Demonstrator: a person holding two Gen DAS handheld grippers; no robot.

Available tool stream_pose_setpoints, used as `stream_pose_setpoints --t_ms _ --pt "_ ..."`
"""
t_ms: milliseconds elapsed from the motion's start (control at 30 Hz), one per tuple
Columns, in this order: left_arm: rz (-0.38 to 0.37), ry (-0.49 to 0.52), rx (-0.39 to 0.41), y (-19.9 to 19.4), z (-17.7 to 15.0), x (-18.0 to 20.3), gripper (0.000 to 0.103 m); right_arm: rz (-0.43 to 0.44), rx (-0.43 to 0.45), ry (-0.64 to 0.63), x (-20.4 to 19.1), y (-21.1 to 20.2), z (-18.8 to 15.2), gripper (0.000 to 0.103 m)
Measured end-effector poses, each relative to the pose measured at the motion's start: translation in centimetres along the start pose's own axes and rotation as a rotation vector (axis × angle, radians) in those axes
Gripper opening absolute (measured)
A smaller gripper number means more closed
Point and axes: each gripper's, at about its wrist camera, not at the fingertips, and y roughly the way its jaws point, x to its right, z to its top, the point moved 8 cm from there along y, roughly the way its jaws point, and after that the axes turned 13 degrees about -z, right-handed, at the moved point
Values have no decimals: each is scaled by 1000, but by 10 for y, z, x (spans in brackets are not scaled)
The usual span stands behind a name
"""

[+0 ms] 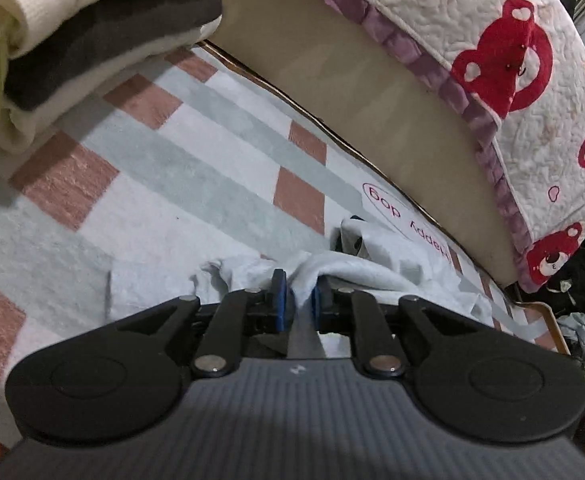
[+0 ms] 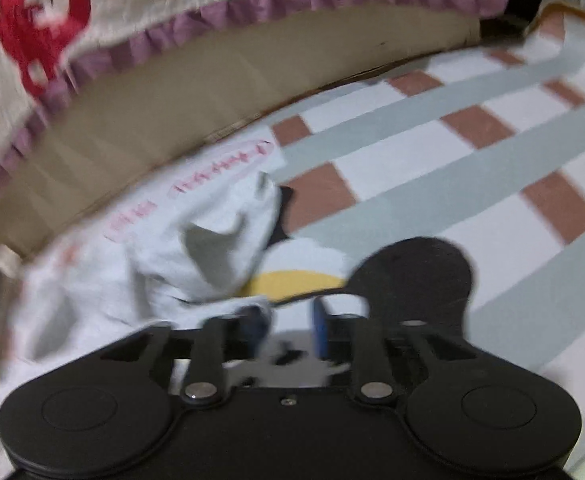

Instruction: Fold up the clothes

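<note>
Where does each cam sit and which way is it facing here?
Left wrist: on the left gripper, looking along its fingers, low over the checked blanket toward the sofa base; blue pads pinch a fold of the white garment; folded stack at upper left.
Right wrist: on the right gripper, same low forward look, blurred; gripper over the white garment, grip unclear.
Shared: garment, blanket, sofa base, bear-print cover.

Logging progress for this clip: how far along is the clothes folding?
Done: a folded stack sits on the checked mat. In hand: the left gripper pinches a crumpled white garment; the right gripper is beside it, grip unclear from blur. Left: this garment is unfolded.
</note>
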Motion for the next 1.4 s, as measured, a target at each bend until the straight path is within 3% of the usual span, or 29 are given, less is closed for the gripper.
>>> stream_pose_setpoints --t_ms 100,167,200,300,433,500,533,667,933,967,1000,1033,1167,1267,1333,1400 --pt "84 107 -20 -4 -4 6 22 44 34 -4 -6 -8 1 3" --pt "152 196 8 -15 -4 13 25 56 69 -24 -13 -13 4 3" --pt "153 207 40 -22 -2 17 25 58 74 -27 -14 -14 5 3" --pt "45 146 162 -49 8 32 24 58 82 -31 -16 -14 7 3" --pt "19 297 31 -67 -6 56 30 63 75 -14 -14 -13 10 4" --pt "17 374 -67 -70 -29 63 40 62 73 -8 -13 -12 10 4" --pt "22 413 -117 -70 -41 66 51 56 76 -13 -13 -12 11 4" --pt "125 575 -277 -51 -86 66 56 43 94 -40 -14 -16 12 4" --pt "263 414 -290 -3 -91 14 62 58 90 -44 -14 -18 12 4" --pt "265 420 -293 0 -89 13 60 62 86 -44 -13 -18 12 4" --pt "262 436 -293 0 -88 14 45 66 82 -44 -13 -19 11 4" --pt "264 478 -287 -3 -86 20 6 71 79 -44 -13 -19 10 4" --pt "324 718 -193 -39 -71 59 5 90 85 -76 -13 -36 4 6" --pt "359 719 -50 -87 -46 80 5 156 96 -128 -20 -74 -5 5" --pt "378 713 30 -118 -34 91 5 250 102 -147 -28 -104 -14 5" --pt "396 709 96 -147 -26 101 5 305 48 -148 -33 -122 -29 5"
